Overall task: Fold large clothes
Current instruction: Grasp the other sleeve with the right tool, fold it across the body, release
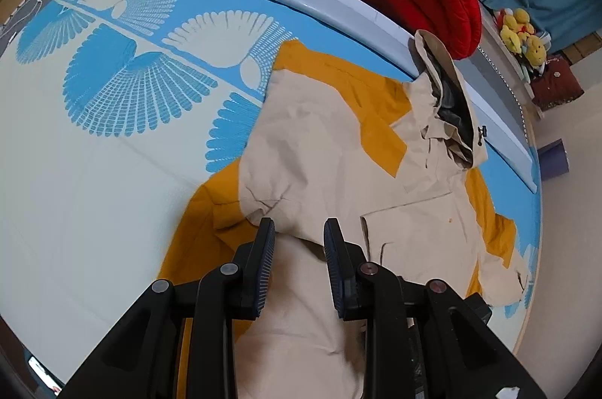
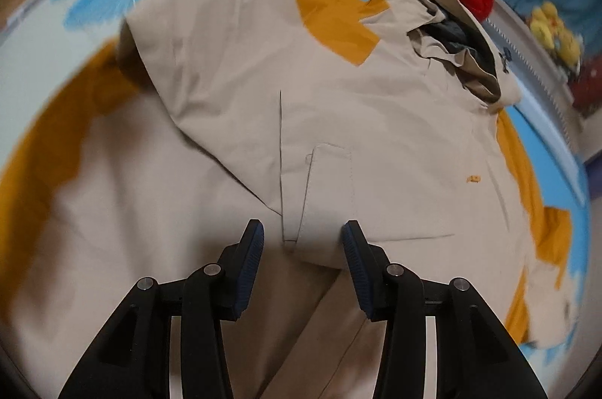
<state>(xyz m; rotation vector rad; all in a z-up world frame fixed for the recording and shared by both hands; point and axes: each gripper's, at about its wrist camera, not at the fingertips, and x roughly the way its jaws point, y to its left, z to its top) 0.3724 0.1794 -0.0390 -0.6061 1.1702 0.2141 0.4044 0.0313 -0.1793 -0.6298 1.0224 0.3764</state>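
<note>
Jacket (image 1: pixel 338 150): beige shell with mustard-orange panels, hooded, lying flat and spread out ahead of and below the left gripper (image 1: pixel 299 229). Hood (image 1: pixel 447 98) at the far right, crumpled, dark lining showing. One beige sleeve folded across the body at far left; orange panels show beyond and beside it. Below the right gripper (image 2: pixel 303 233): chest pocket flap (image 2: pixel 331 188), vertical seam, small orange tag (image 2: pixel 473 178) to the right. Fabric lightly creased.
</note>
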